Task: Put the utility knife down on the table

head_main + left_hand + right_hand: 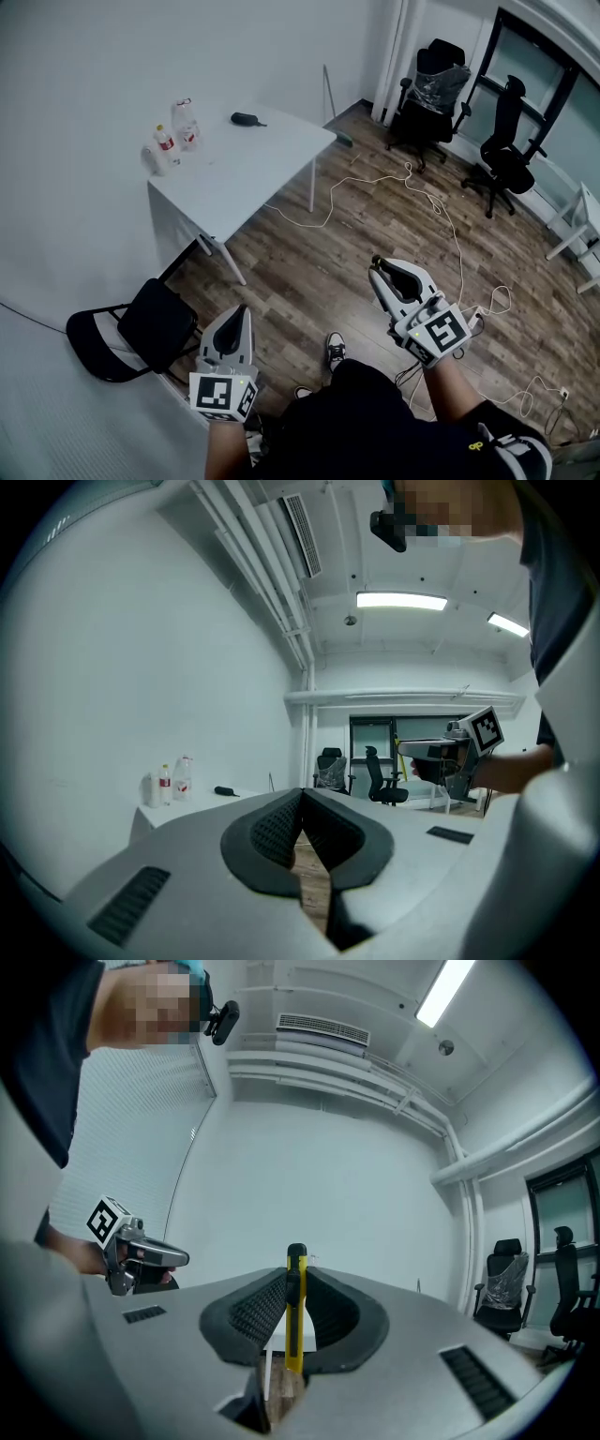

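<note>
The job is not done yet: the one yellow utility knife [295, 1316] is pinched in the right gripper [392, 274], far from the one white table [253, 169] with what look like three bottles [167, 142], and the left gripper [239, 317] is closed on nothing.

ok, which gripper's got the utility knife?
The right gripper: the yellow utility knife is clamped between its jaws. The left gripper has its jaws together, with nothing between them.
</note>
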### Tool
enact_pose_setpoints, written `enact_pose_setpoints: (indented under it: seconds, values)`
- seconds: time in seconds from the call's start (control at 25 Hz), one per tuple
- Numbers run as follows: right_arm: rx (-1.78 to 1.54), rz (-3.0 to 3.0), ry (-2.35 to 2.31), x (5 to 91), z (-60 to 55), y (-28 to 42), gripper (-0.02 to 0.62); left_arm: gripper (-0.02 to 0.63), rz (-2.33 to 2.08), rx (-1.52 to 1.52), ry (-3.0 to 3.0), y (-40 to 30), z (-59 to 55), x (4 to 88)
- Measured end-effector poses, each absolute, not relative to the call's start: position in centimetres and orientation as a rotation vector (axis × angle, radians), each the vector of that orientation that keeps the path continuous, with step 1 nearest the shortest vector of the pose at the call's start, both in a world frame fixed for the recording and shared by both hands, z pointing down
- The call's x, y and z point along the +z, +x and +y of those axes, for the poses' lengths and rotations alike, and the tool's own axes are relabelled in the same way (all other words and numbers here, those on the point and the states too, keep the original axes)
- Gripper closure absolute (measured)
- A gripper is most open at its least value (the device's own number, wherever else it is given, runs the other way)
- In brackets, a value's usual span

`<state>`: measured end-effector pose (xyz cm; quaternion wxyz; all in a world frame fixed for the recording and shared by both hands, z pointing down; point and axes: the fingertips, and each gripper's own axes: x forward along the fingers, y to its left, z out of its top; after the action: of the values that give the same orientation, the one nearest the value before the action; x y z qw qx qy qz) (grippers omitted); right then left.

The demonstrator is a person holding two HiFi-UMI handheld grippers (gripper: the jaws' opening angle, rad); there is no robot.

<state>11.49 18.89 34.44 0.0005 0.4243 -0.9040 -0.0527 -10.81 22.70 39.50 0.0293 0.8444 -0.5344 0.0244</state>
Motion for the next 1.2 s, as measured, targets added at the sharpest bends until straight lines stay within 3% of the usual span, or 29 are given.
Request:
enact_pose_setpoints:
  seconds: [0.52, 1.2]
  values:
    - [-0.151, -2.899, 1.251, 35.8, 6.6, 9.7, 0.522, 0.584, -1.743, 0.132, 2.557, -12.5, 12.3, 39.2]
    - [-0.085, -2.950, 1.172, 37.1, -12.2, 16.6, 0.522, 0.584, -1.828, 0.193, 2.482, -5.5, -5.0, 38.3]
